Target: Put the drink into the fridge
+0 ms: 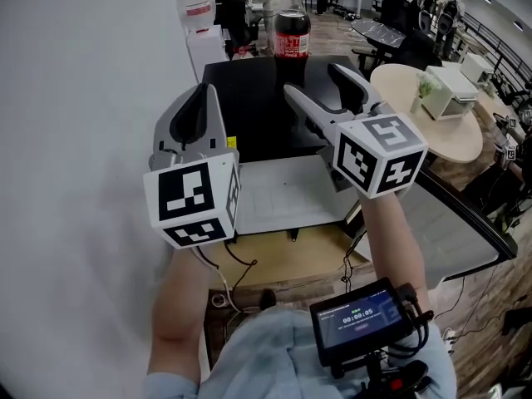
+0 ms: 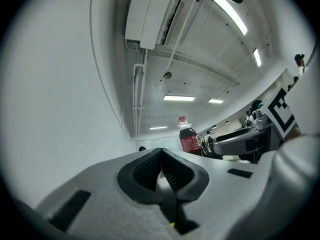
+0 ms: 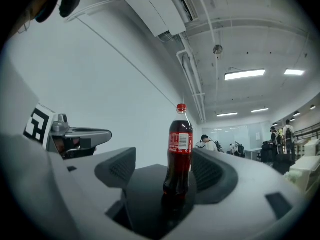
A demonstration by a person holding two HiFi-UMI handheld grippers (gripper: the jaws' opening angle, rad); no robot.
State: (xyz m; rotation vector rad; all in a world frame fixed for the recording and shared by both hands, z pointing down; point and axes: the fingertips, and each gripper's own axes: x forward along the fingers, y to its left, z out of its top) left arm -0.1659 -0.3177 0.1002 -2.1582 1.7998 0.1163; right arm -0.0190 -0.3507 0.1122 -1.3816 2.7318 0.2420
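A cola bottle (image 1: 292, 30) with a red cap and red label stands upright on the black top of the fridge (image 1: 241, 98). My right gripper (image 1: 310, 79) is open and points at the bottle from just short of it; the pads do not touch it. In the right gripper view the bottle (image 3: 179, 154) stands in line with the gap of the right gripper (image 3: 165, 171). My left gripper (image 1: 199, 106) is shut and holds nothing, to the left of the bottle and nearer to me. In its own view the left gripper (image 2: 160, 156) shows the bottle (image 2: 189, 136) ahead to the right.
A white wall runs along the left. A round beige table (image 1: 453, 135) with a white box (image 1: 453, 90) stands to the right of the fridge. A white panel (image 1: 283, 194) lies below the grippers. Desks, chairs and people fill the far room.
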